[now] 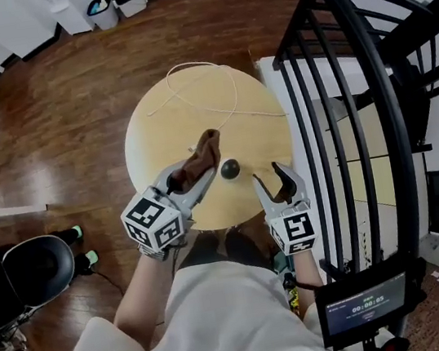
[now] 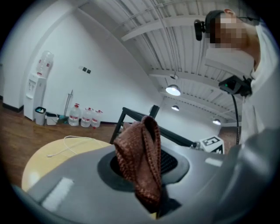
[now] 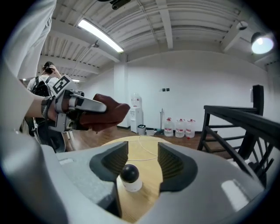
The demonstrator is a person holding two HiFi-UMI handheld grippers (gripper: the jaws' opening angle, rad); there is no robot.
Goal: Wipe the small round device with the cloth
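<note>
While left tool (image 1: 199,177) clamps cloth (image 1: 205,149), right tool (image 1: 270,176) hangs released at near edge of table (image 1: 153,123), device (image 1: 229,169) between them, untouched.

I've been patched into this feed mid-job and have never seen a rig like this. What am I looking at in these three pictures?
There is no robot here: a person holds a two-jaw gripper in each hand. The head view comes from a camera on their head, looking down. The other two cameras ride on the grippers. The left gripper is clamped on a brown cloth. The right gripper is open and grips nothing. On the round wooden table the small round device stands just ahead of the right jaws, and a white cable lies further back.
</note>
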